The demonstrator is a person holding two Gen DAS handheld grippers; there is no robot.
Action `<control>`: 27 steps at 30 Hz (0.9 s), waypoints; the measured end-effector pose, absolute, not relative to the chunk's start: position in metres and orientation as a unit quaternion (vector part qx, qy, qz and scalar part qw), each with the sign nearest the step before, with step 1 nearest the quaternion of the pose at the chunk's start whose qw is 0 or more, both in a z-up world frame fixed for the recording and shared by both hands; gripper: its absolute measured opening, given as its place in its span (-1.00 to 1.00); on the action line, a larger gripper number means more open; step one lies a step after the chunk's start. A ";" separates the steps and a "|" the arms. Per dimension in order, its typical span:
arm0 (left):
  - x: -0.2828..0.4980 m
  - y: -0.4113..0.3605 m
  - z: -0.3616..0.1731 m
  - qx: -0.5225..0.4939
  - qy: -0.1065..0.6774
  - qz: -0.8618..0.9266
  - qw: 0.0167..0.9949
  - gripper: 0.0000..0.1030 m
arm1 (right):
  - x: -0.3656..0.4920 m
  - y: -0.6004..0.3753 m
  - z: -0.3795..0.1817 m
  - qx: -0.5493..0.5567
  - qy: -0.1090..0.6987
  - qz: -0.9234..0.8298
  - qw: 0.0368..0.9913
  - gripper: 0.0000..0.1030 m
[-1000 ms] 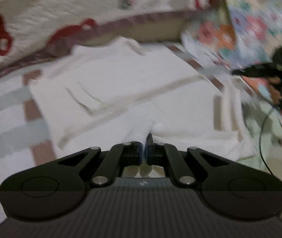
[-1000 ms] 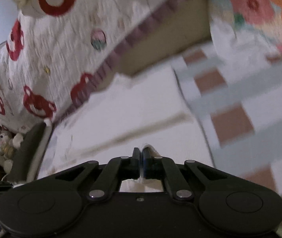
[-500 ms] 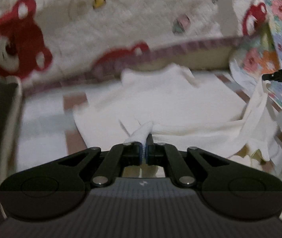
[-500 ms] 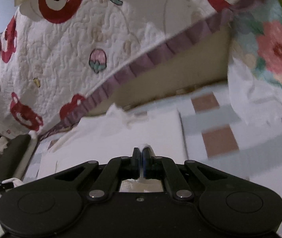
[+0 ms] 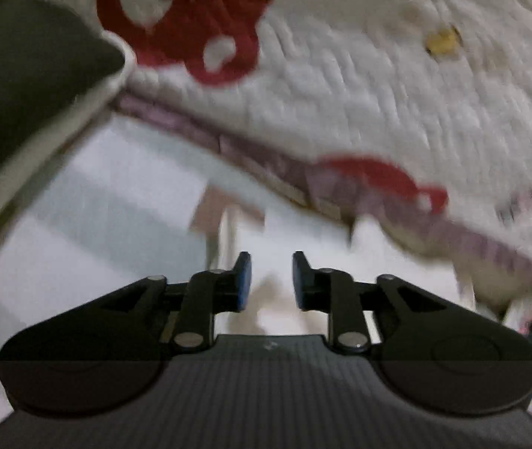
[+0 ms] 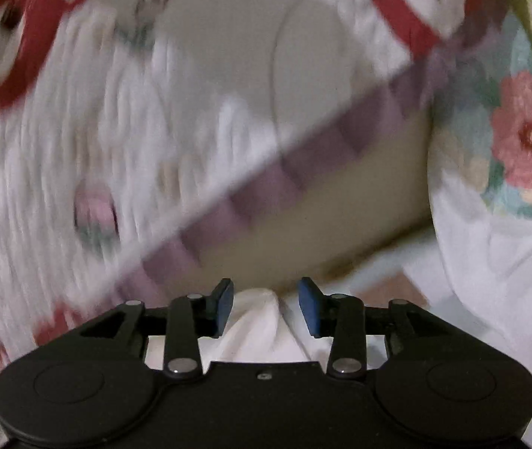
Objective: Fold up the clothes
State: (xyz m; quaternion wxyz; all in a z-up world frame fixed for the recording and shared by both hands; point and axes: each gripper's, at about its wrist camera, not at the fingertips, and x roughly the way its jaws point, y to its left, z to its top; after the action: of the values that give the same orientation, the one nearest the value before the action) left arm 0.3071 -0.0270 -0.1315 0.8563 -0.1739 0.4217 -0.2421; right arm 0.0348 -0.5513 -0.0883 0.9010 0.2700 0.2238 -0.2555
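The white garment (image 6: pixel 262 321) lies on the checked mat, bunched into a small peak between and just below the fingers of my right gripper (image 6: pixel 266 307), which is open. In the left wrist view the white garment (image 5: pixel 273 299) shows blurred below my left gripper (image 5: pixel 267 280), which is open too, with nothing between its blue pads (image 5: pixel 245 284). Most of the garment is hidden under both grippers.
A white quilt with red bears (image 5: pixel 340 75) (image 6: pixel 116 112) hangs close ahead, with a purple checked border (image 6: pixel 266 176). A dark object with a pale rim (image 5: pixel 22 93) is at the left. A floral cloth (image 6: pixel 520 131) is at the right. The checked mat (image 5: pixel 79 224) lies below.
Both grippers have opened and let go of the white garment. Both have moved forward toward the quilt, so the garment now lies low and mostly out of view.
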 end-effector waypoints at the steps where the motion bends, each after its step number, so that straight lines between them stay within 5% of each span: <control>1: 0.293 -0.024 -0.136 -0.156 0.429 -0.249 0.854 -0.31 | 0.024 -0.547 -0.102 0.265 0.236 -0.249 0.901 -0.14; 4: 0.251 -0.011 -0.147 -0.120 0.455 -0.270 0.840 -0.19 | -0.015 -0.539 -0.139 0.266 0.256 -0.233 0.900 -0.14; 13: 0.177 0.038 -0.169 -0.226 0.451 -0.288 0.814 -0.09 | -0.098 -0.533 -0.176 0.339 0.233 -0.225 0.883 -0.13; 20: 0.178 0.039 -0.193 -0.347 0.525 -0.274 0.728 -0.07 | -0.103 -0.526 -0.194 0.416 0.245 -0.211 0.850 -0.01; 27: 0.165 0.042 -0.207 -0.451 0.475 -0.156 0.739 0.15 | -0.085 -0.532 -0.211 0.470 0.204 -0.207 0.834 0.01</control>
State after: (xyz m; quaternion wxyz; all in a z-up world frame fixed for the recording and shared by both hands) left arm 0.1653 0.0423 -0.2067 0.7394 -0.4506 0.4754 -0.1557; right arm -0.0850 -0.5316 -0.2113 0.8335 0.4699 0.2042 -0.2068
